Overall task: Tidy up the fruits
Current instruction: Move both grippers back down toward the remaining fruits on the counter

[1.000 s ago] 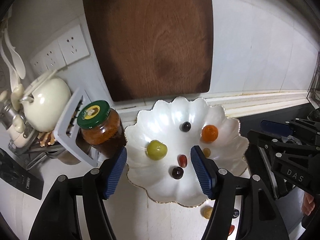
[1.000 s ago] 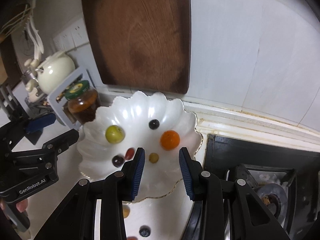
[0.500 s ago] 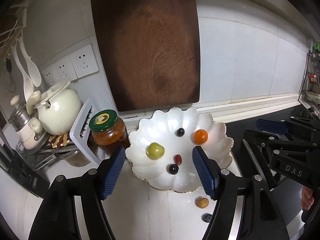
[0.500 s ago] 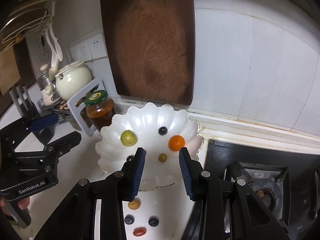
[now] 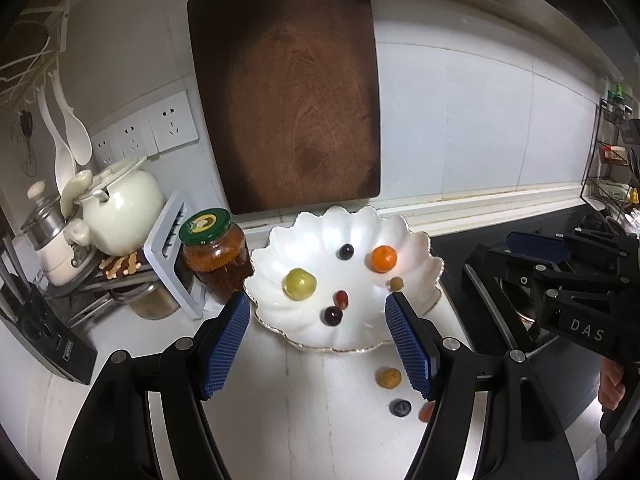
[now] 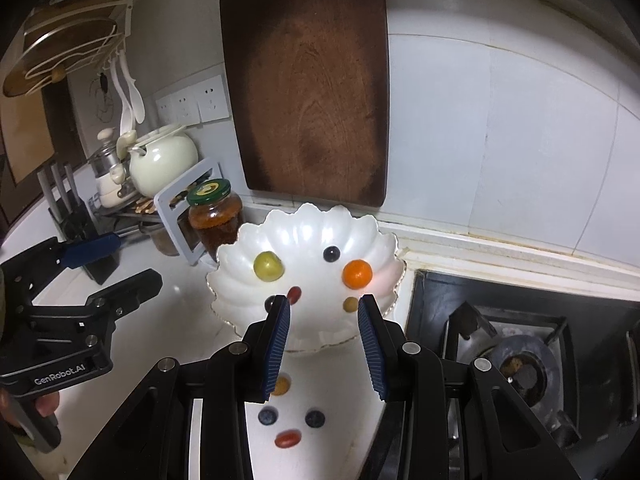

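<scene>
The left gripper is hanging with jaws apart, gripping nothing, and the right gripper is likewise hovering empty, narrowly parted. Beyond both, six fruits are sitting in the scalloped white dish, while four loose fruits, among them a blueberry, are lying on the counter in front of it.

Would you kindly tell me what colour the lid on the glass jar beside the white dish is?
Dark green with a yellow centre label; the left wrist view shows it best.
</scene>
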Motion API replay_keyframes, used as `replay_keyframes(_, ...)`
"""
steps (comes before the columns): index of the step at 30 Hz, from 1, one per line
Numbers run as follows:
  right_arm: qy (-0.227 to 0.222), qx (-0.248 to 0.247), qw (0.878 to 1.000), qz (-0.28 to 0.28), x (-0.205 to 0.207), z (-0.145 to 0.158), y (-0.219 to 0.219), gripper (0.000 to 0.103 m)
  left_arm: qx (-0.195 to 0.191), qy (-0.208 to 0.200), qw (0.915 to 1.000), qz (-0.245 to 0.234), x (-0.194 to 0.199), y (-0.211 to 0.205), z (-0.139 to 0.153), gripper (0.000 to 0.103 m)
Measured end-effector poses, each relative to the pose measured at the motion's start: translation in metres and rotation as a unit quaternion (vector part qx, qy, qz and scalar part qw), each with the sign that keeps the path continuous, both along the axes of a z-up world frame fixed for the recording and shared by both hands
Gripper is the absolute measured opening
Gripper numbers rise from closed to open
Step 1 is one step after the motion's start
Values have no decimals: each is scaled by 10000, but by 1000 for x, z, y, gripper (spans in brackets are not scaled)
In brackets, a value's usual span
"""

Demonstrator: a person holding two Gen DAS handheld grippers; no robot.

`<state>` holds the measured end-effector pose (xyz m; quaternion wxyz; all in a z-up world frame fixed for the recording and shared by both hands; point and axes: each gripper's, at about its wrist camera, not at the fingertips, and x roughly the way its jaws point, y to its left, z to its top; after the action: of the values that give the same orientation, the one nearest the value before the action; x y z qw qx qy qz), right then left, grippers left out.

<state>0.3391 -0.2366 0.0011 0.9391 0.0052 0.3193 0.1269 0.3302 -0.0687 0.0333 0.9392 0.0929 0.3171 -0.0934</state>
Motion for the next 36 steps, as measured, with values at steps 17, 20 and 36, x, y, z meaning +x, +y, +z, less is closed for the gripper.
replay_keyframes(17,235,-47,9997,-57,-27,-33,-7,37,-159,512,9984,-175,-26,-7,-38,70)
replay_keyframes(20,346,-29,9994,-26,-29,-40,-7,37,-215,604,9978,-184,-28,-7,-46,70)
replay_keyframes(36,652,-106,9978,36,-35,-73,-2,37,-88,810,9963,-284,-42,-8,-81,70)
